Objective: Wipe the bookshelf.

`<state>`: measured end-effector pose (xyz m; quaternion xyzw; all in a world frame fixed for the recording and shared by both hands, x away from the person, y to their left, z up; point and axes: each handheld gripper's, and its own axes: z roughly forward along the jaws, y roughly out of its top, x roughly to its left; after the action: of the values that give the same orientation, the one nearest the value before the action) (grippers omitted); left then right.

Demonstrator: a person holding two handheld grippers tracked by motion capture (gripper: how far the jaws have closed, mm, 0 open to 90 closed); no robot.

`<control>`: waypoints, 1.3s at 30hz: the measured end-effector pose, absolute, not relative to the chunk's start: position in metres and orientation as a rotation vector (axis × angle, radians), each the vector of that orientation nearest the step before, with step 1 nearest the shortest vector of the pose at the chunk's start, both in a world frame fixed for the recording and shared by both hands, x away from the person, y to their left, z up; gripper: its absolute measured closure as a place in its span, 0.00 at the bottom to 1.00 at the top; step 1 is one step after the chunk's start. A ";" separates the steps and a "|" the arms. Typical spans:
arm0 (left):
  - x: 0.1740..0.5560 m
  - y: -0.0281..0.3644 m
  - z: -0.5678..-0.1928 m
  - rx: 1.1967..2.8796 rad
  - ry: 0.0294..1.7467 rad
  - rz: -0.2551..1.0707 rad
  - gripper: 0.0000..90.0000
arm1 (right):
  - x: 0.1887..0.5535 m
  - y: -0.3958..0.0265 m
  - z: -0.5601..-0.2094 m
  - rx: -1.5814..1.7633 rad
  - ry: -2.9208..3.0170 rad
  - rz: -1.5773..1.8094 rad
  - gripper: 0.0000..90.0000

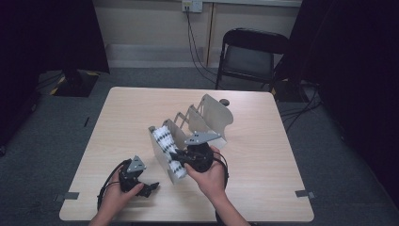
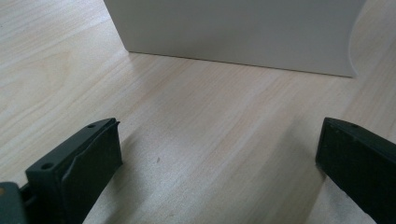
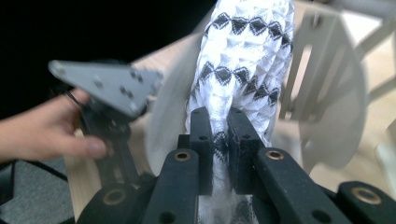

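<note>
A: The right gripper (image 3: 219, 140) has its jaws clenched on the white, black-zigzag cloth (image 3: 245, 56), which sits in the front slot of the beige rack (image 1: 214, 113) on the table (image 1: 263, 155).

B: It should draw the cloth straight along the slot, clear of the dividers. The slot's far end looks blurred, perhaps snagging.

A: The left gripper (image 1: 149, 187) rests low beside the rack, jaws spread, nothing between them.
</note>
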<state>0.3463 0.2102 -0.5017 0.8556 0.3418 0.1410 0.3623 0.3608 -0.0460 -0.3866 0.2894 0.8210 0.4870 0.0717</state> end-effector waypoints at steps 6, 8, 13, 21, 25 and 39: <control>0.346 0.210 -0.502 2.211 0.876 0.358 0.00 | 0.364 -0.044 -0.426 0.918 2.546 1.373 0.91; 0.346 0.210 -0.502 2.211 0.875 0.358 0.00 | 0.364 -0.043 -0.438 0.929 2.569 1.347 0.91; 0.346 0.210 -0.502 2.211 0.875 0.358 0.00 | 0.361 -0.041 -0.460 0.950 2.604 1.293 0.91; 0.346 0.210 -0.502 2.211 0.875 0.358 0.00 | 0.355 -0.040 -0.481 0.922 2.650 1.218 0.91; 0.346 0.210 -0.502 2.211 0.875 0.358 0.00 | 0.354 -0.043 -0.481 0.907 2.661 1.205 0.91; 0.346 0.210 -0.502 2.211 0.875 0.358 0.00 | 0.344 -0.093 -0.476 0.882 2.657 1.137 0.81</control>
<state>0.3464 0.2105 -0.5016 0.8576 0.3397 0.1390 0.3603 0.3445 -0.0932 -0.4759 0.2915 0.8777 0.3757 0.0599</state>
